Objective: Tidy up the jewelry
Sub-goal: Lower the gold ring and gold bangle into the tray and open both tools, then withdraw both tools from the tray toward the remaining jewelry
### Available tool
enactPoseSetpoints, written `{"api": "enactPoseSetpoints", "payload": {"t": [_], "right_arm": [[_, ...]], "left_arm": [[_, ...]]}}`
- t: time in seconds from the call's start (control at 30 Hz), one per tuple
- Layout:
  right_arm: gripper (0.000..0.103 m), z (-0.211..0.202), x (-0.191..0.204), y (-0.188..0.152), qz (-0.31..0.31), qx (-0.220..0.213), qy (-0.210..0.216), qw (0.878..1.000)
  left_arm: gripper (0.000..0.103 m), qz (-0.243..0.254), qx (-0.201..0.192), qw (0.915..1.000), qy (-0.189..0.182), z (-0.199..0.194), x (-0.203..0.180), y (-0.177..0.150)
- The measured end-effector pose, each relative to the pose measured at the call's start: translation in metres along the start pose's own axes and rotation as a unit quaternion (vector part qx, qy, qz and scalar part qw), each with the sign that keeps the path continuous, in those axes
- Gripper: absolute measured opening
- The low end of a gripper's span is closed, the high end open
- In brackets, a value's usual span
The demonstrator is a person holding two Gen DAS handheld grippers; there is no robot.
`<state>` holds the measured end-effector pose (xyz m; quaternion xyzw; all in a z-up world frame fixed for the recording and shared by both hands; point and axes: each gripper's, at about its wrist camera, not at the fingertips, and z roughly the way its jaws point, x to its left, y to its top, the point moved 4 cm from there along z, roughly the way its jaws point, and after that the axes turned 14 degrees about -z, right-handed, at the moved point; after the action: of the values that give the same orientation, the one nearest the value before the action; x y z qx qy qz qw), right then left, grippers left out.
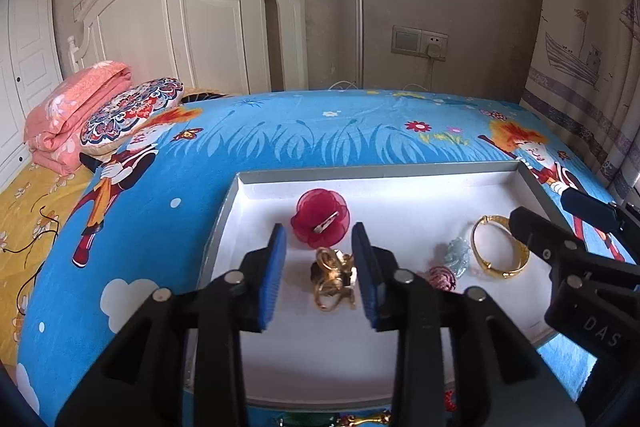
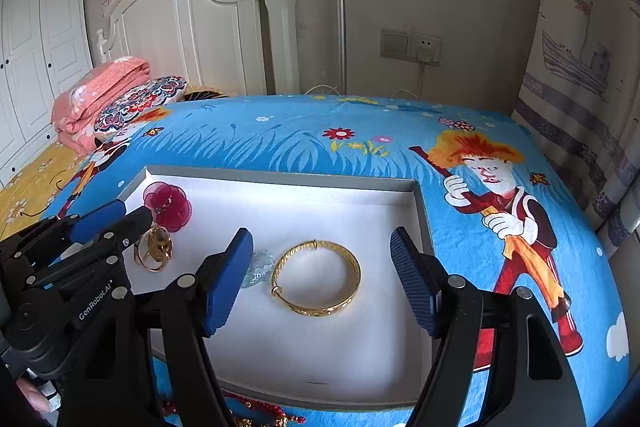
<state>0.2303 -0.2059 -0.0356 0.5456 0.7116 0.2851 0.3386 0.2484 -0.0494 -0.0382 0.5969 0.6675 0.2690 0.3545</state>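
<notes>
Left gripper (image 1: pixel 319 269) is standing part open, jaws straddling the gold ornament (image 1: pixel 334 283) without visibly clamping it, apparently lining up a pick. Right gripper (image 2: pixel 322 281) is gaping wide around the gold bangle (image 2: pixel 316 278), holding nothing. Both pieces are lying in the white tray (image 2: pixel 280 174) on the bed (image 2: pixel 280 131), red flower clip (image 1: pixel 320 219) toward its far-left corner.

The right gripper (image 2: pixel 322 283) is held wide open over the gold bangle (image 2: pixel 316 279), which is laid in the white tray (image 2: pixel 280 183). The red flower (image 2: pixel 168 205) is seen at ten o'clock.
</notes>
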Motion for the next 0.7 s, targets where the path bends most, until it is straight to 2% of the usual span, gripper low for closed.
{"api": "enactPoseSetpoints", "payload": {"t": [0.13,0.33,0.57,0.7], "right_arm": [[0.068,-0.012,0.0,-0.005,-0.003,-0.004,0.001,1.0],[0.068,-0.042,0.007,-0.019,-0.003,-0.018,0.01,1.0],[0.068,-0.077,0.024,-0.057,0.0,-0.024,0.02,1.0],[0.068,-0.091,0.038,-0.087,-0.004,-0.014,0.025,1.0]], "left_arm": [[0.044,-0.006,-0.004,1.0,0.0,-0.009,0.008,-0.001],[0.069,-0.013,-0.036,0.9993,-0.001,-0.045,0.018,-0.007],[0.091,-0.015,-0.078,0.9969,0.0,-0.091,0.033,-0.037],[0.095,-0.025,-0.073,0.9969,-0.011,-0.105,0.042,-0.061]]}}
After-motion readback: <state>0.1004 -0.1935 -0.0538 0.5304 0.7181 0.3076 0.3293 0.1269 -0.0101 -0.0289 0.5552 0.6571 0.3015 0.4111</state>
